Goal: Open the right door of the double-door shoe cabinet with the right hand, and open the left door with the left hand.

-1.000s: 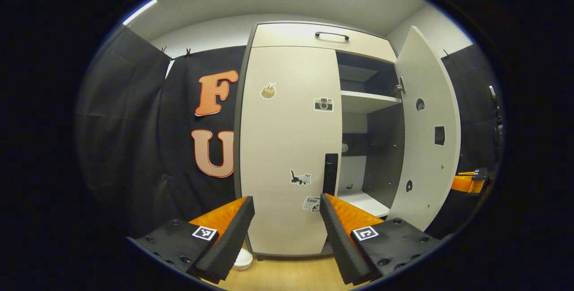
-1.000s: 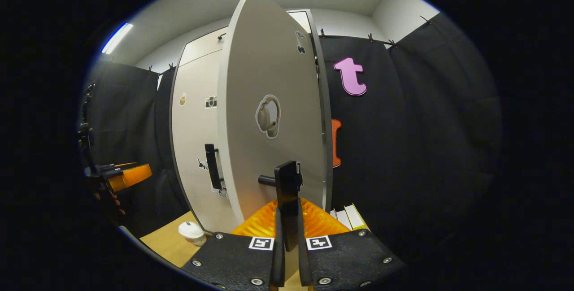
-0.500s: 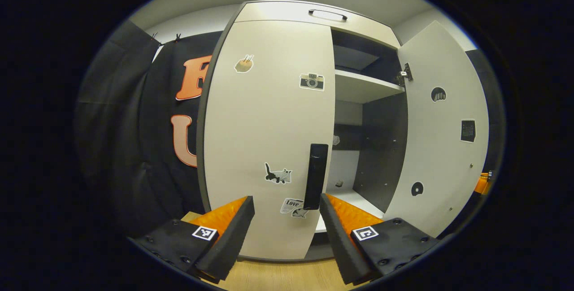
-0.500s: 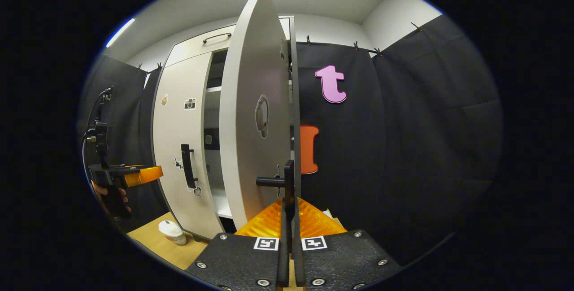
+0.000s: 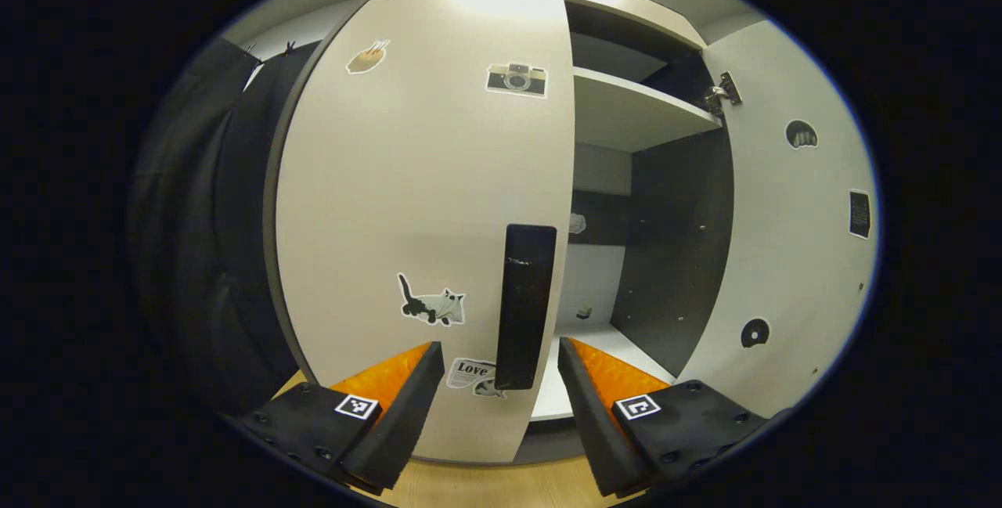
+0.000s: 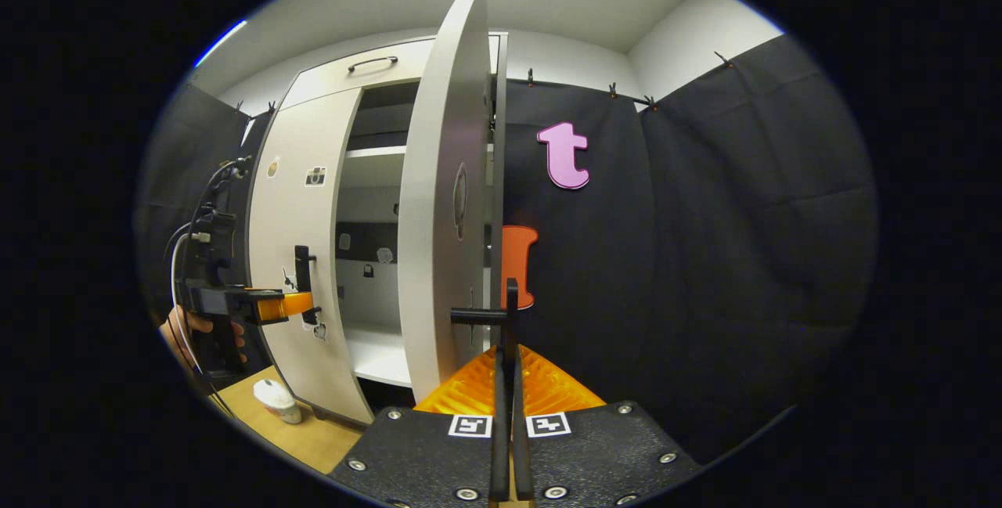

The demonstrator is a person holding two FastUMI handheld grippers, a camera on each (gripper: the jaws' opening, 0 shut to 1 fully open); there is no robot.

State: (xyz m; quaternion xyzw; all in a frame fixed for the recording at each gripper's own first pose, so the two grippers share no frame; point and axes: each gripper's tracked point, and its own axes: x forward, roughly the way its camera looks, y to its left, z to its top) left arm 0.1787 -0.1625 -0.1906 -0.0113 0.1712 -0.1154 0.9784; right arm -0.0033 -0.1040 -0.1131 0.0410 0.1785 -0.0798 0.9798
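The shoe cabinet's left door (image 5: 423, 179) is closed, with a tall black handle (image 5: 526, 304) near its right edge. My left gripper (image 5: 501, 394) is open just in front of that handle, whose lower end sits between the fingers without touching them. The right door (image 5: 791, 242) stands swung wide open. In the right gripper view that right door (image 6: 438, 203) appears almost edge-on, and my right gripper (image 6: 510, 359) is shut on its black handle (image 6: 510, 300). There the left gripper (image 6: 290, 305), held by a hand (image 6: 182, 329), hovers at the left door's handle (image 6: 302, 265).
Inside the open right half are a white shelf (image 5: 634, 109), a dark side wall and a white bottom board (image 6: 380, 351). A drawer with a black handle (image 6: 373, 63) tops the cabinet. A white cup (image 6: 274, 400) stands on the wooden floor (image 6: 313, 434) by the cabinet's left foot.
My left gripper has come much closer to the left door's handle and stays open. The right door has swung further open with my right gripper shut on its handle.
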